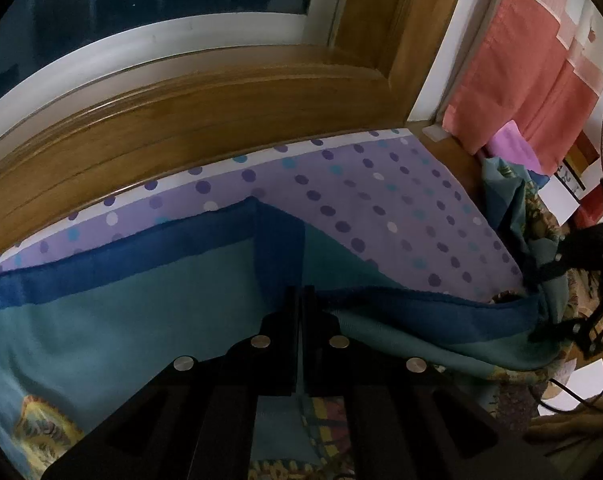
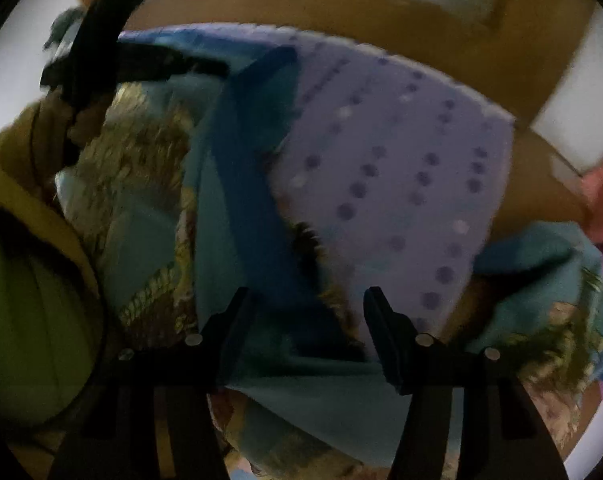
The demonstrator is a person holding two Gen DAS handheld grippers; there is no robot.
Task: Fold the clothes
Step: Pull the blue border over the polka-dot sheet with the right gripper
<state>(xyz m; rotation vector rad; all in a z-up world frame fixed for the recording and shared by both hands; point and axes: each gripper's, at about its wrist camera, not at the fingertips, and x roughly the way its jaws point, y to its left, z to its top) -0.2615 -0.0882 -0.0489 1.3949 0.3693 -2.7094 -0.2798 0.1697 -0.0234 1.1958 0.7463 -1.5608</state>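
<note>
The teal cloth (image 1: pixel 113 312) with its dark blue border lies spread on a bed covered by a lilac sheet with purple and blue dots (image 1: pixel 381 208), and everything here is placed from that sheet. The cloth covers the near part of the sheet; one corner of its blue border points toward the wooden window frame (image 1: pixel 205 120) that runs along the sheet's far edge. The left tongs (image 1: pixel 300 300) are closed, their two black fingers pressed together over a fold of the cloth at the spot where the blue border rises off the sheet; from there a lifted edge of the cloth stretches toward the sheet's right side, where the right tongs (image 1: pixel 557 332) show dark at the picture's rim. The right wrist view is blurred. In it the right tongs (image 2: pixel 305 304) stand open, fingers well apart, above the cloth's blue band (image 2: pixel 241 208) at the near edge of the sheet, with fabric between the fingers but not visibly pinched. The cloth's yellow-brown printed pattern (image 2: pixel 141 148) lies to the left of that band. Beyond the sheet's right corner hang a coral-red cloth (image 1: pixel 517 76) and a pink one (image 1: pixel 513 144), beside a crumpled pile of teal patterned fabric (image 1: pixel 517 200).
</note>
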